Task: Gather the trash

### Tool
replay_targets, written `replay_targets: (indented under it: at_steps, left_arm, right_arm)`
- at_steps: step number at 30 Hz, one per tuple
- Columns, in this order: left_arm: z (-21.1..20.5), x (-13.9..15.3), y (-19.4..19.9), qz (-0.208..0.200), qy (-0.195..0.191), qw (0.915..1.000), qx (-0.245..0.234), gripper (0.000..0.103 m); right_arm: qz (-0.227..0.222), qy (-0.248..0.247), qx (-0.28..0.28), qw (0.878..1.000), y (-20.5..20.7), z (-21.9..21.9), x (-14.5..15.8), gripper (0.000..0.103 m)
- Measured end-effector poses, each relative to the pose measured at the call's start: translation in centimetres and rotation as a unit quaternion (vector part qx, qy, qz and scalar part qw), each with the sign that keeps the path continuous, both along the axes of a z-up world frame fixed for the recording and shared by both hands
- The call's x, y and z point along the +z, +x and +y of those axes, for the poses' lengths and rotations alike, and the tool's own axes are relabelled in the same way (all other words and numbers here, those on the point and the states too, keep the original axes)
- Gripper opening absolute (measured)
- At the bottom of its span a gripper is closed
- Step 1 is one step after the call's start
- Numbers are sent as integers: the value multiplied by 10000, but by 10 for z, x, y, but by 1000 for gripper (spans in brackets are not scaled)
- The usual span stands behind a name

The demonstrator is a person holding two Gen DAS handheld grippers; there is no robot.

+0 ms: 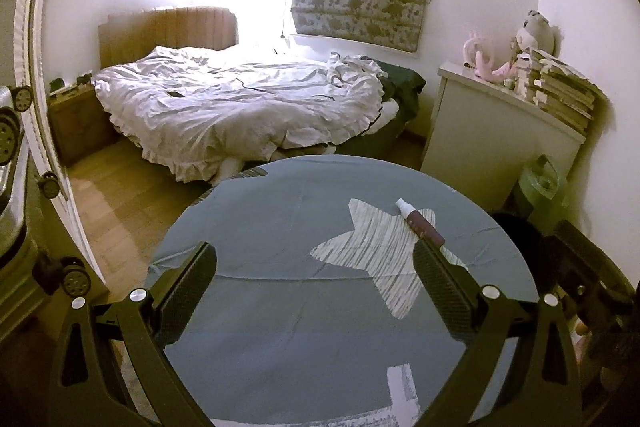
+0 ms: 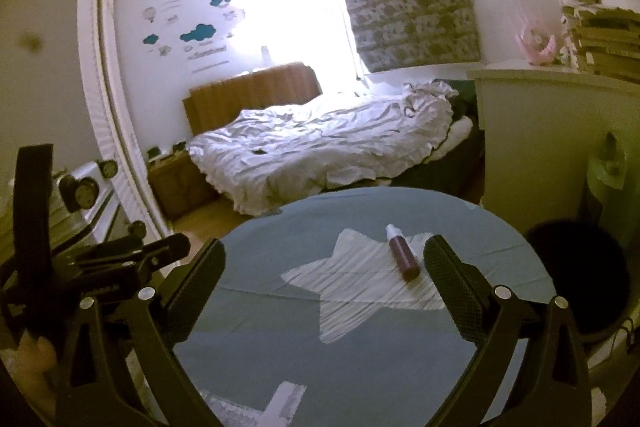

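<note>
A small maroon bottle (image 1: 422, 225) with a white cap lies on its side on the white star of a round table's blue cloth (image 1: 280, 211). My left gripper (image 1: 316, 253) hangs open above the cloth, with its right finger just short of the bottle's base. In the right wrist view the bottle (image 2: 402, 255) lies ahead, just left of the right fingertip (image 2: 438, 251). My right gripper (image 2: 326, 249) is open wide and holds nothing. The left gripper (image 2: 109, 194) shows at that view's left edge, jaws spread.
A dark round bin (image 2: 576, 267) stands on the floor right of the table (image 2: 492, 239). Behind it are a green container (image 2: 608, 163) and a white cabinet (image 1: 492, 131) stacked with books and soft toys. An unmade bed (image 1: 240, 99) fills the far side. A suitcase (image 1: 12, 163) stands at the left.
</note>
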State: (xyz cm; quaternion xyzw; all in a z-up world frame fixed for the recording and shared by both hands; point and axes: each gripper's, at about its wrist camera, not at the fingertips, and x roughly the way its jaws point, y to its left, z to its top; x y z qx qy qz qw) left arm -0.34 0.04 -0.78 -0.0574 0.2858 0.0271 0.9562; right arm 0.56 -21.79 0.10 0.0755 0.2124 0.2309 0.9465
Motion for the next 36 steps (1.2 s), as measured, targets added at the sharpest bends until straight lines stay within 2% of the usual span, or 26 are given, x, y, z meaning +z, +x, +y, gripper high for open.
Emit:
replay_targets:
  at_steps: [16,36]
  left_arm:
    - [13,-1,-25,-52,-60,9998,155,98]
    - [12,-2,-28,-32,-103,9998,155,98]
  right_arm:
    - [-61,-118,196,9997,-19,14,-1,98]
    - [-1,-95,186,9998,-19,15,-5,98]
